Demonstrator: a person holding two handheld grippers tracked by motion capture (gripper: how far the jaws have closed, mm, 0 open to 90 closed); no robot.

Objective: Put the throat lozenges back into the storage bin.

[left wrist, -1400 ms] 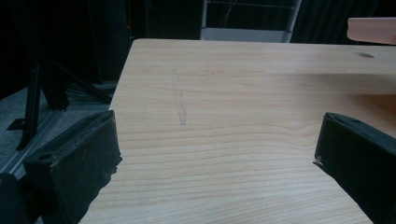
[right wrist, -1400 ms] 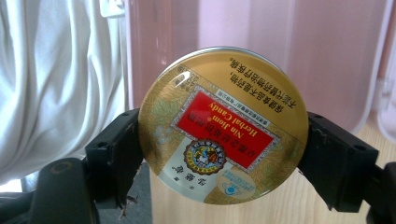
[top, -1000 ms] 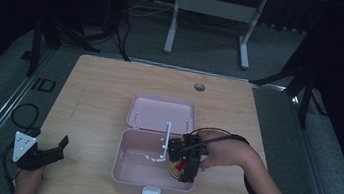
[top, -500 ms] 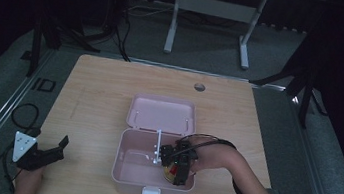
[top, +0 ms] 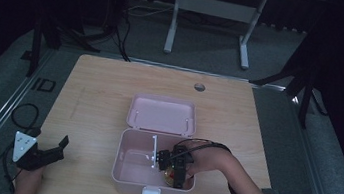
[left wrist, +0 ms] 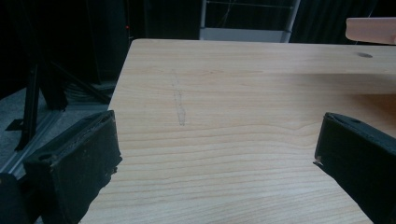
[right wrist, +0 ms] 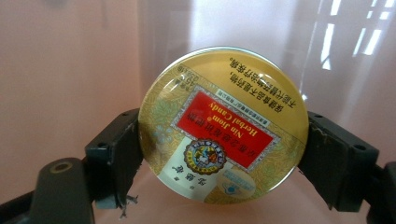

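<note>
**Candy tin held low inside the pink box, not yet let go**

The right gripper (top: pixel 174 170) is down in the near right compartment of the open pink plastic lunch box (top: pixel 132 161), which lies on the light wooden table (top: pixel 100 92) with its lid folded back on the far side. Between the jaws it pinches a round yellow metal candy tin with a red label (right wrist: pixel 224 122); in the right gripper view the jaws press on the left and right edges of the tin, and the pink walls stand close behind it. A thin white divider (top: pixel 153 147) stands just to the left of this gripper.

The left gripper (left wrist: pixel 215 154) rests at the near left corner of the table, well apart from the box, with jaws spread wide and nothing between them.

I think the risks here are small but real. The tin seems tilted, so if the jaws open while it is above the floor, it can land on its edge and roll against the divider. Also the smooth round rim gives little grip, and a weaker squeeze may let it slip early. When leaving, the jaw can catch the near wall and drag the light box
</note>
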